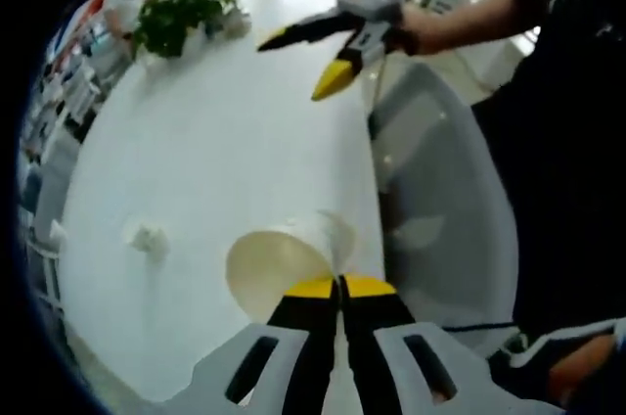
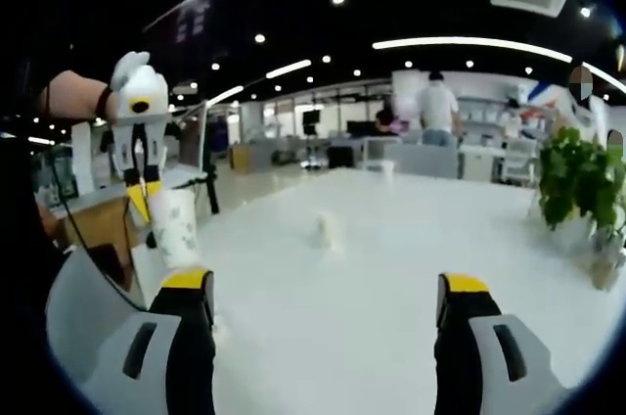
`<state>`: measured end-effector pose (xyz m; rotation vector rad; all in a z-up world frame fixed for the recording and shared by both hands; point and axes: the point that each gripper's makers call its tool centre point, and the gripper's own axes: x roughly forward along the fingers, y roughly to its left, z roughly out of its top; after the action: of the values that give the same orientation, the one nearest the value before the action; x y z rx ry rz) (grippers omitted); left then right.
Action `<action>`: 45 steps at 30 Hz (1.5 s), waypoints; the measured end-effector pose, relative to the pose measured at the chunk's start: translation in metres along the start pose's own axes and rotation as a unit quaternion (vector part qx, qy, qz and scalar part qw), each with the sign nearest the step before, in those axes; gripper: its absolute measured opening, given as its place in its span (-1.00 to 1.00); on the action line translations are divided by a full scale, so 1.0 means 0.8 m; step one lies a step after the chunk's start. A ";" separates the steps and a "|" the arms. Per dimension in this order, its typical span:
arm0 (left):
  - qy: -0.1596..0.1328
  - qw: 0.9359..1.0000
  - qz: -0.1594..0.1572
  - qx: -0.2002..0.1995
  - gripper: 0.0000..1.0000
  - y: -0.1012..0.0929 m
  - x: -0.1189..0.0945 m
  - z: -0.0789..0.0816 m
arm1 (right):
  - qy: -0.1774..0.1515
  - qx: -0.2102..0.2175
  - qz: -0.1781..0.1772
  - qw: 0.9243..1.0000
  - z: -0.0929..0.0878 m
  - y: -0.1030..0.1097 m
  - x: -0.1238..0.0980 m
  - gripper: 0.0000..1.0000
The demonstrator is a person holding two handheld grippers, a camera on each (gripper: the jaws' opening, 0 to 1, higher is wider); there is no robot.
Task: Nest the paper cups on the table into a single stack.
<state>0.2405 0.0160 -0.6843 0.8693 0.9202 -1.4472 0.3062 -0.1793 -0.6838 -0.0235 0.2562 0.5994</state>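
While the left gripper (image 1: 340, 290) rises from the bottom of the left gripper view, its yellow-tipped jaws stand pressed together on the rim of a paper cup (image 1: 286, 256), which lies tipped with its open mouth facing the camera, over the white table (image 1: 215, 141) near the table's right edge. A second, small cup (image 1: 147, 237) stands on the table toward its left edge, well apart from the held one. At the far end a potted plant (image 1: 176, 19) sits on the table, and the right gripper (image 1: 328, 53) hangs above the far right edge, jaws spread. A white chair (image 1: 440, 190) stands beside that edge. In the right gripper view the right gripper's (image 2: 328, 298) jaws stand wide apart with nothing between them. The left gripper (image 2: 145, 202) at upper left grips the paper cup (image 2: 176, 227) above the table's (image 2: 391, 268) left edge. The small cup (image 2: 326, 227) stands mid-table, and the plant (image 2: 577, 175) sits at the right edge.
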 end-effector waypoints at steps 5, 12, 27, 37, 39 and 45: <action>0.011 1.000 -0.003 0.011 -1.00 -0.007 0.007 0.002 | -0.004 0.006 -0.001 1.000 0.000 0.001 0.000 0.84; 0.025 1.000 0.001 0.018 -1.00 -0.007 0.014 -0.002 | -0.006 0.007 0.002 1.000 0.000 0.001 0.000 0.84; 0.038 0.999 -0.002 0.019 -1.00 -0.010 0.033 -0.006 | -0.005 0.016 0.005 1.000 -0.007 0.003 -0.007 0.81; 0.051 0.999 -0.006 0.012 -1.00 -0.012 0.049 -0.011 | -0.004 0.017 0.007 1.000 -0.010 0.001 -0.008 0.80; 0.054 0.998 -0.008 0.008 -1.00 -0.011 0.050 -0.011 | -0.005 0.018 0.008 1.000 -0.010 0.001 -0.008 0.80; 0.061 0.998 -0.013 0.001 -1.00 -0.009 0.057 -0.011 | -0.006 0.018 0.007 1.000 -0.010 -0.002 -0.008 0.80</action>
<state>0.2302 0.0055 -0.7293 0.9587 1.0245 -1.4300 0.2999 -0.1847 -0.6899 0.0159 0.2545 0.6080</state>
